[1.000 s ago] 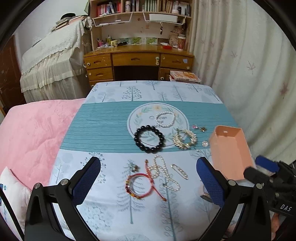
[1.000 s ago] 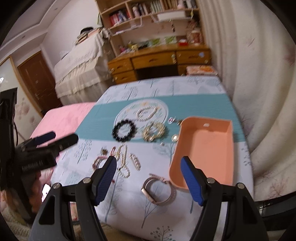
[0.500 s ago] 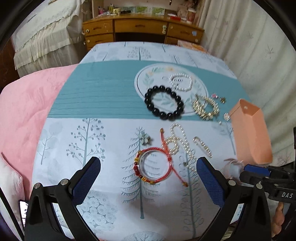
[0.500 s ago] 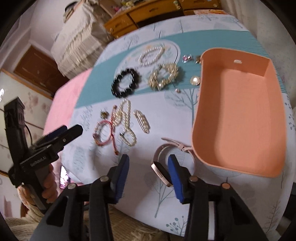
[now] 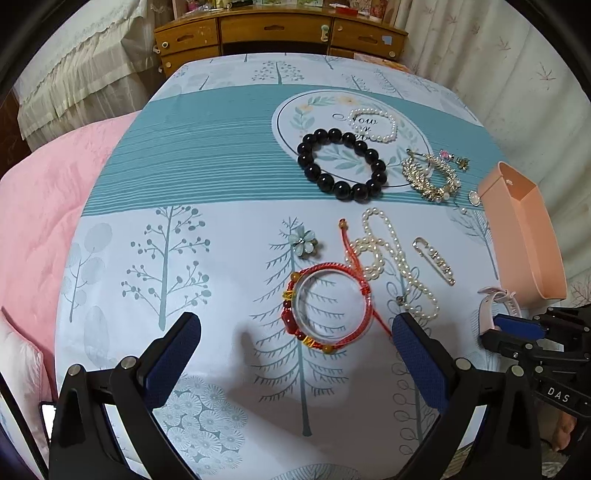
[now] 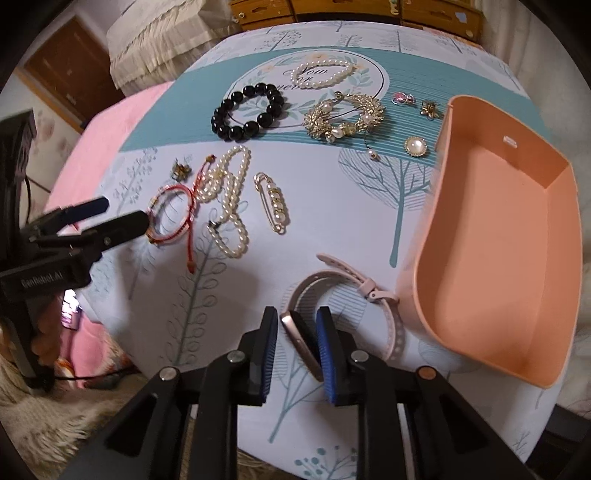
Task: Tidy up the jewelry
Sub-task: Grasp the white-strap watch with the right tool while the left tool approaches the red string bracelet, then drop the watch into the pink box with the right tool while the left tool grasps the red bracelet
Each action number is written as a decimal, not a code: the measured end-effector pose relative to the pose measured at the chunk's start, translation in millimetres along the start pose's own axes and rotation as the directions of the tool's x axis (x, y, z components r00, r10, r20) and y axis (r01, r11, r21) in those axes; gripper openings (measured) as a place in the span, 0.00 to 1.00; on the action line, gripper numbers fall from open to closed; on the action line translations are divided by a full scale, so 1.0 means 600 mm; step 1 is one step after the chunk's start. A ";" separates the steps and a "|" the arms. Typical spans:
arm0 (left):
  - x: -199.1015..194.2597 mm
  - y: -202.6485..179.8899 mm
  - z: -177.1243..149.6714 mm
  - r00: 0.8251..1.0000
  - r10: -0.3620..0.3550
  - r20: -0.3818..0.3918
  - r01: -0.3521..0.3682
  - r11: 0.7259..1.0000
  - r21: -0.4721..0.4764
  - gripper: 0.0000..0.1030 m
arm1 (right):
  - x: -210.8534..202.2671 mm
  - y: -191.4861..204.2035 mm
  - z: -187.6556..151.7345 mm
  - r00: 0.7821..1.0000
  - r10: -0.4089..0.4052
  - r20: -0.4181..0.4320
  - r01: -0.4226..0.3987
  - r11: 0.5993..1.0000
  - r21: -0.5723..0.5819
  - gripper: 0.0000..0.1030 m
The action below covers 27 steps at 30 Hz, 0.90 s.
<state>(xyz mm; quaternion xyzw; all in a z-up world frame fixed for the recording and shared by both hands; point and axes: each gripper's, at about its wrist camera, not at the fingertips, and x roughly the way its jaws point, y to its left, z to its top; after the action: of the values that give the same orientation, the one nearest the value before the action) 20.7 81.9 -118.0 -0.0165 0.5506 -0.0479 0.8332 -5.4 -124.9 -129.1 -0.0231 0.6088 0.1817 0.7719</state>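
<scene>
Jewelry lies on a patterned tablecloth. My right gripper [image 6: 297,328] has its jaws narrowed around the rose-gold face of a pink-strapped watch [image 6: 301,341] that rests on the cloth beside an empty peach tray [image 6: 498,254]; a small gap shows on each side. My left gripper [image 5: 295,332] is open above a red cord bracelet [image 5: 328,308]. Farther off lie a pearl necklace [image 5: 388,254], a black bead bracelet [image 5: 341,164], a gold pearl bracelet [image 5: 430,177], a small pearl bracelet [image 5: 371,125] and a pearl pin [image 5: 434,260].
A flower brooch [image 5: 303,242], a round pearl brooch [image 6: 415,146] and small charms [image 6: 430,109] lie on the cloth. A pink bed [image 5: 33,206] is to the left, a wooden desk [image 5: 277,31] behind, curtains [image 5: 517,66] to the right.
Both grippers have come down and closer to the table. My right gripper's jaws have narrowed around the watch face. My left gripper has moved over the red bracelet and stayed open.
</scene>
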 end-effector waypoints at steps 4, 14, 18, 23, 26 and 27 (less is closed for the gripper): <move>0.005 0.004 -0.001 1.000 -0.001 -0.003 0.001 1.000 -0.002 0.99 | 0.005 0.011 0.000 0.999 -0.033 0.009 0.033 0.998 -0.046 0.21; 0.010 0.013 -0.010 1.000 -0.011 -0.019 0.012 1.000 0.013 0.94 | -0.022 0.050 -0.007 0.988 -0.109 0.105 0.127 0.976 -0.179 0.08; 0.013 0.022 -0.012 0.999 -0.028 -0.033 0.028 1.000 0.004 0.88 | -0.057 0.040 0.005 0.980 -0.056 0.189 0.084 0.986 -0.144 0.08; 0.022 0.023 -0.007 0.998 -0.044 -0.055 0.044 0.999 -0.002 0.67 | -0.096 0.021 0.026 0.955 -0.007 0.295 0.028 0.997 -0.070 0.08; 0.028 0.017 -0.003 0.997 -0.042 -0.063 0.043 0.999 0.004 0.61 | -0.124 0.007 0.027 0.934 0.008 0.358 -0.003 1.000 -0.015 0.08; 0.031 0.015 -0.001 0.997 -0.039 -0.067 0.039 0.999 0.007 0.58 | -0.134 -0.001 0.028 0.924 0.008 0.382 -0.010 1.000 0.004 0.08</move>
<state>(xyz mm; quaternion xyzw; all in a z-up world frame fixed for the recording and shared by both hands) 28.0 88.9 -135.8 -0.0220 0.5777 -0.0671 0.8132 -5.0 -141.2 -48.8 0.0180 0.4475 0.1844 0.8749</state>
